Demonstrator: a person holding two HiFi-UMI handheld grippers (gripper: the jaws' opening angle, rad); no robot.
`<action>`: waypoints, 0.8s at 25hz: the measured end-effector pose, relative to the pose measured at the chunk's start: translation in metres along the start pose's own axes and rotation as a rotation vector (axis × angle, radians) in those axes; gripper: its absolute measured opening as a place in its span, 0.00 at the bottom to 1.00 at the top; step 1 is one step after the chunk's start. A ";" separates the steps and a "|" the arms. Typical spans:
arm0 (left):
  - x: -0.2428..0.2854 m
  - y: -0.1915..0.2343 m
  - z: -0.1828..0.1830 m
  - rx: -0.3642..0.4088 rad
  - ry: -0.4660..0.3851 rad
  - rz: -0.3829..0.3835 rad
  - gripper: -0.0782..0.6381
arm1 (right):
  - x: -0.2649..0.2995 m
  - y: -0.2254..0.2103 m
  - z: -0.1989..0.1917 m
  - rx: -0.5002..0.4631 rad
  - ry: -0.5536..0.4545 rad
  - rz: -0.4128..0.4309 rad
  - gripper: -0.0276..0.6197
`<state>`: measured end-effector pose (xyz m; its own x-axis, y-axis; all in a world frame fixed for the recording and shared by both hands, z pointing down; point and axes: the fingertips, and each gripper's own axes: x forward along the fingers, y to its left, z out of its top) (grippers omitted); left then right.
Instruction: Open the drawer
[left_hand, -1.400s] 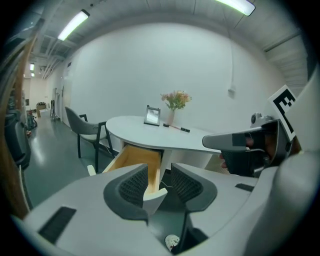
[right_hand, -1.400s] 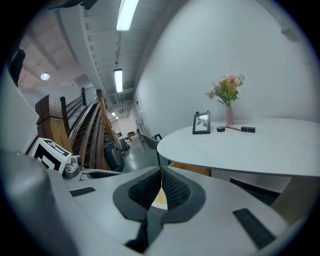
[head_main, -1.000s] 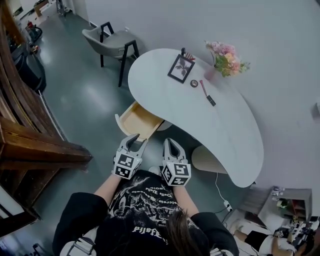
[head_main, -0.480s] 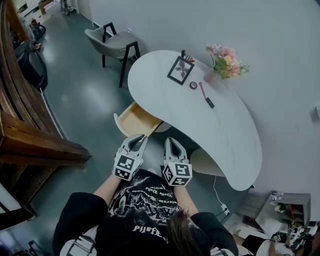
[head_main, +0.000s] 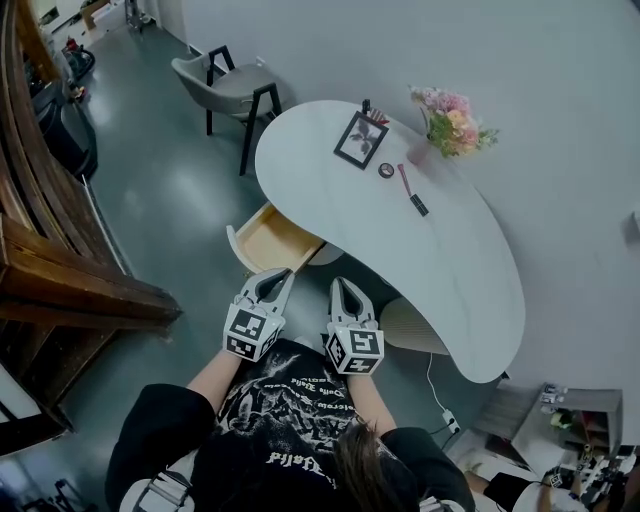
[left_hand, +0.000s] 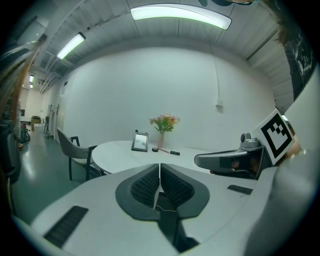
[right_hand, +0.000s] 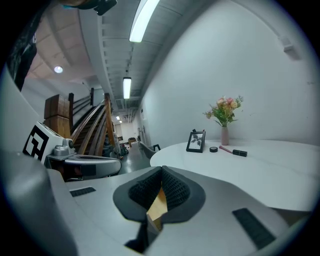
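Observation:
The light wooden drawer (head_main: 272, 238) stands pulled out from under the left edge of the white oval table (head_main: 450, 270), and its inside looks empty. My left gripper (head_main: 277, 277) hangs just in front of the drawer's near end, apart from it, jaws shut on nothing. In the left gripper view its pads (left_hand: 150, 184) meet at the tip of the left gripper (left_hand: 159, 167). My right gripper (head_main: 343, 284) floats beside it to the right, shut and empty too. Through the gap below the right gripper (right_hand: 161, 171) tips a strip of the drawer's wood (right_hand: 158, 204) shows.
On the table stand a black photo frame (head_main: 362, 137), a vase of flowers (head_main: 452, 122), a small round tin (head_main: 386, 170) and a pink-and-black stick (head_main: 412, 192). A grey chair (head_main: 222, 78) sits beyond the table. A wooden staircase (head_main: 70, 280) fills the left. The table's pedestal (head_main: 415, 325) is at my right.
The left gripper's jaws, forked open a second ago, have closed together with nothing between them. It drew slightly back from the drawer. The right gripper kept still.

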<state>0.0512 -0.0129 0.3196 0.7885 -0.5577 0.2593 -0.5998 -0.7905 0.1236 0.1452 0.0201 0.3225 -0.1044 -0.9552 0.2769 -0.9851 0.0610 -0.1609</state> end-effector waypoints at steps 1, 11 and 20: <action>0.000 -0.001 0.000 0.000 -0.001 0.000 0.15 | -0.001 -0.001 0.000 -0.003 0.000 0.001 0.08; 0.005 -0.007 0.002 0.013 -0.009 0.001 0.15 | -0.002 -0.004 -0.001 -0.051 0.005 0.013 0.08; 0.008 -0.009 -0.004 0.004 -0.005 0.015 0.15 | -0.004 -0.007 -0.008 -0.063 0.013 0.026 0.08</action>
